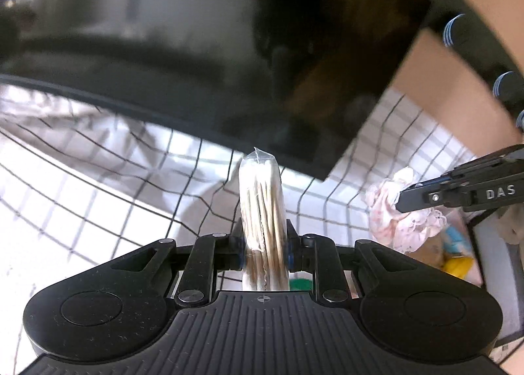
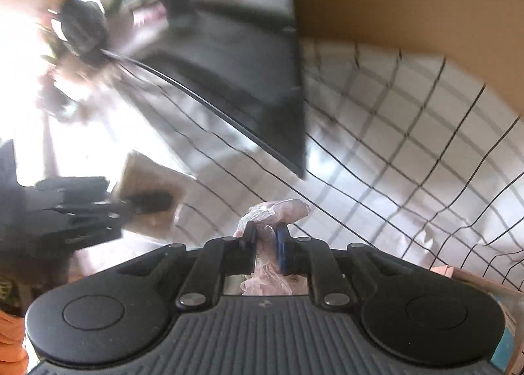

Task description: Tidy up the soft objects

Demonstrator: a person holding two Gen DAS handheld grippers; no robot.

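Packet [image 1: 260, 211] of thin sticks in clear wrap is sitting clamped between the left gripper [image 1: 263, 245] pads, standing up edge-on above the checked cloth [image 1: 98, 185]. Left claw is clenched on it, grip low on the packet, most of its length poking out past the fingertips. Right gripper [image 2: 266, 240] is grasping a crumpled pale pink plastic glove [image 2: 278, 211]; jaws nearly together, thin film bunched between the pads, a fold sticking out in front and more hanging behind. In the left wrist view the same glove [image 1: 399, 207] is showing as a pale wad at the right gripper's tip, off to the right. Both loads are looking lifted off the cloth, so the step in hand is probably carrying each to its place.

Dark glossy panel [image 1: 229, 63] is sitting right ahead of both grippers, corner overhanging the cloth; cardboard box [image 1: 458, 96] behind to the right. Bin with mixed items at the lower right edge is a likely drop spot, but contents are too blurred to name.

To do it well: keeping both clamps tight while travelling, since the glove is slippery film and could slide out. Packet is tall above the pads, so tilting slowly and steering clear of the panel's corner. Right view is smeared, so slowing before release is looking wise. Lowering each item close to its spot before opening, one at a time.
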